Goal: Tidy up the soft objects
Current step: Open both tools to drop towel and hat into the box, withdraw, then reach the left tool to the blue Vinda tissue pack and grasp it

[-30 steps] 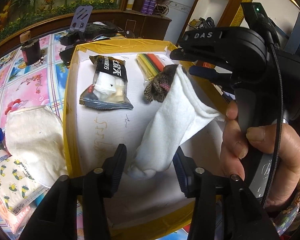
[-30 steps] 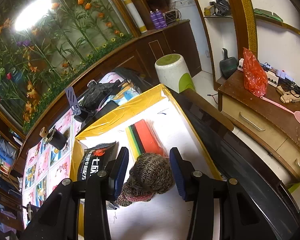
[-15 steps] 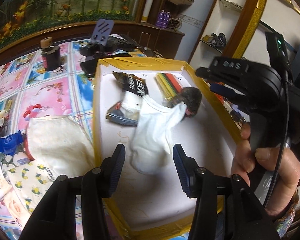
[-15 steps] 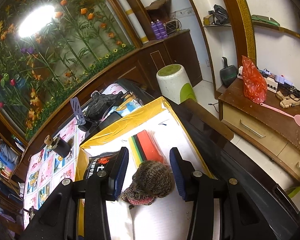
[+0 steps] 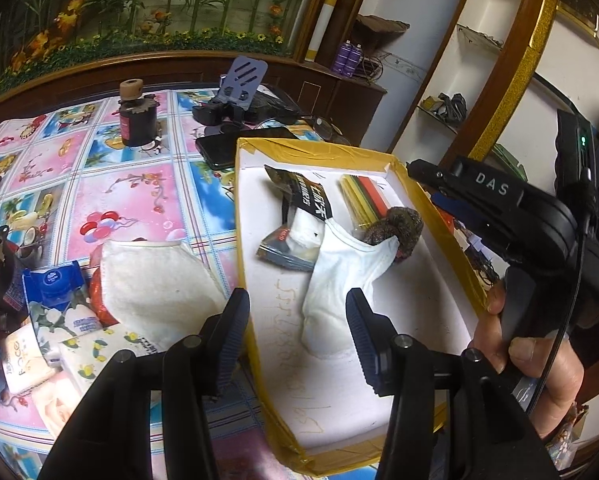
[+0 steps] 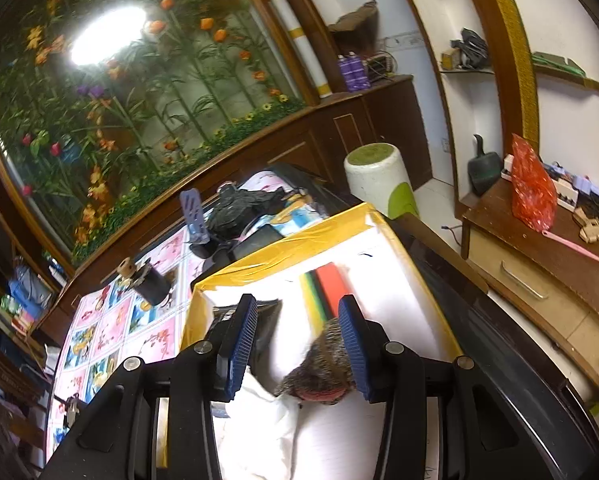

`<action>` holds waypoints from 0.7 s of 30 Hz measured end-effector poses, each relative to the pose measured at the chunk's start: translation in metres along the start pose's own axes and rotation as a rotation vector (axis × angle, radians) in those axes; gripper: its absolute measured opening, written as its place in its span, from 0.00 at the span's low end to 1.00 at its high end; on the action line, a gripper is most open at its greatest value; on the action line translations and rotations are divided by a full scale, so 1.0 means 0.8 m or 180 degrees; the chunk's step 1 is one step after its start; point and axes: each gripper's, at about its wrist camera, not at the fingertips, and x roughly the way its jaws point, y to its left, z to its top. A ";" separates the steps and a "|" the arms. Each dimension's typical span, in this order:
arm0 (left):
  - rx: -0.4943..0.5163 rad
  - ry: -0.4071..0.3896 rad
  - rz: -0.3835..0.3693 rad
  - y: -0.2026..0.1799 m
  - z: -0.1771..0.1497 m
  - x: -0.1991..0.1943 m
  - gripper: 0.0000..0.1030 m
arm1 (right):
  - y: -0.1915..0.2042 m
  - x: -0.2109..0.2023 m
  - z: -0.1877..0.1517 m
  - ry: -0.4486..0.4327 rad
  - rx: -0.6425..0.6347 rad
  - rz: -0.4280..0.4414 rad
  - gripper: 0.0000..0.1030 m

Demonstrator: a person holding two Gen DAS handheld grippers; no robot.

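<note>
Yellow-rimmed box [image 5: 439, 216] on the counter [image 5: 111, 184], its long axis from 6 to 12 o'clock. White sock [image 5: 339, 276] flat on the box floor, long axis from 6 to 1 o'clock, toe at 6, cuff touching the brown knit piece [image 5: 403, 228]. Left gripper [image 5: 297, 340]: jaws apart, clear of the sock. Right gripper [image 6: 297, 344]: jaws apart, holding nothing.

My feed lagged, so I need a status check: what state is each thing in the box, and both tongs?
White sock: lying flat in box, released.
Knit hat: bunched, resting at sock's cuff.
Snack packet: lying partly under sock.
Box: open, no lid.
Left tongs: open, empty.
Right tongs: open, empty, above hat.
</note>
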 end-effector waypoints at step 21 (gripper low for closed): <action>-0.0381 -0.0402 0.0320 0.143 -0.012 -0.117 0.59 | 0.091 -0.019 -0.053 -0.0072 -0.0744 0.0696 0.45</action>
